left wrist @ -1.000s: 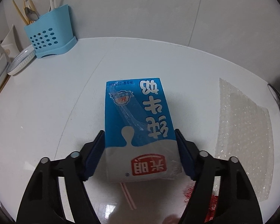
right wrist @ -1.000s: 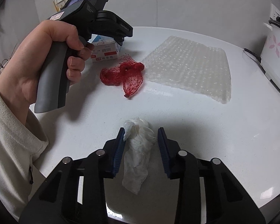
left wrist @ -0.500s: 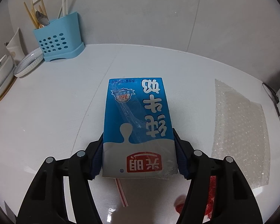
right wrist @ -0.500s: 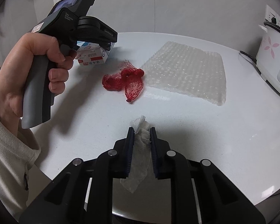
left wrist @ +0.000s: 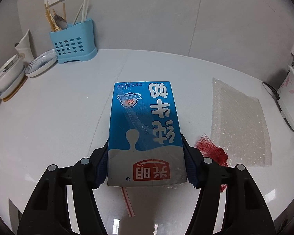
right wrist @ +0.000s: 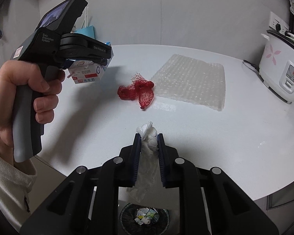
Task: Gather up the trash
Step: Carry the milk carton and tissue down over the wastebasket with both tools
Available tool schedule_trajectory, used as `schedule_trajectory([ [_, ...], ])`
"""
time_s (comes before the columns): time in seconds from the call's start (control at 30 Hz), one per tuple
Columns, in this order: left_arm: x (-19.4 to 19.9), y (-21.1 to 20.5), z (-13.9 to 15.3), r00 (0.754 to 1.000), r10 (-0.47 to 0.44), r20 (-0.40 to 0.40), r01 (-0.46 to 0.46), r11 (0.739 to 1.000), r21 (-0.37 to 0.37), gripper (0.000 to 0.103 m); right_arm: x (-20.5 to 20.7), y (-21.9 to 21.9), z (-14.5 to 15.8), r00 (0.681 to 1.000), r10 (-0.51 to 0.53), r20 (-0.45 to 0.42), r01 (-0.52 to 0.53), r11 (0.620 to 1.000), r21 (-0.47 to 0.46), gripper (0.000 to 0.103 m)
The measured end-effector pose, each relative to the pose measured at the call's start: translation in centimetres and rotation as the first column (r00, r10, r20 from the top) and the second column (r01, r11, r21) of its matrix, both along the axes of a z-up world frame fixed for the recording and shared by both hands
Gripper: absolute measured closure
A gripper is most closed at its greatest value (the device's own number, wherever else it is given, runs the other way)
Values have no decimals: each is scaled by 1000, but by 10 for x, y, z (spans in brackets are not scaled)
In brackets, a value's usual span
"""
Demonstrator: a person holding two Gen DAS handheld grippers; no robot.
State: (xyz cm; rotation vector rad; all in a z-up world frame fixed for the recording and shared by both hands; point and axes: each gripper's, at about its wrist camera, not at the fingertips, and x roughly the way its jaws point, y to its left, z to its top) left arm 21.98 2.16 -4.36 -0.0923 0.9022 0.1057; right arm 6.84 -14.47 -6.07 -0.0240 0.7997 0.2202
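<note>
My left gripper (left wrist: 146,164) is shut on a blue and white milk carton (left wrist: 144,129) and holds it above the white table (left wrist: 58,107); a pink straw (left wrist: 127,201) hangs below it. The carton also shows in the right wrist view (right wrist: 88,71), under the hand-held left gripper. My right gripper (right wrist: 148,152) is shut on a crumpled white tissue (right wrist: 148,137), lifted off the table near its front edge. A red mesh net (right wrist: 137,93) and a bubble wrap sheet (right wrist: 190,80) lie on the table.
A blue cutlery holder (left wrist: 74,41), plates (left wrist: 41,63) and a bowl (left wrist: 8,72) stand at the back left. A white rice cooker (right wrist: 280,72) stands at the right. A bin with scraps (right wrist: 145,217) sits on the floor below the table edge.
My left gripper closed on the carton and lifted it off the table. My right gripper closed on the tissue and raised it back over the table edge.
</note>
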Motion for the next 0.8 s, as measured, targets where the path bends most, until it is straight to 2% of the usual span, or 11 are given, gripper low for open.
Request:
schedule_trajectory([
  [0.6, -142, -3, 23, 995, -61, 80, 63, 998, -18, 41, -65, -16, 12, 999, -32, 44, 30, 999, 34, 87],
  [0.8, -186, -9, 19, 991, -85, 107, 89, 995, -35, 41, -90, -23, 6, 998, -39, 49, 37, 998, 45, 87],
])
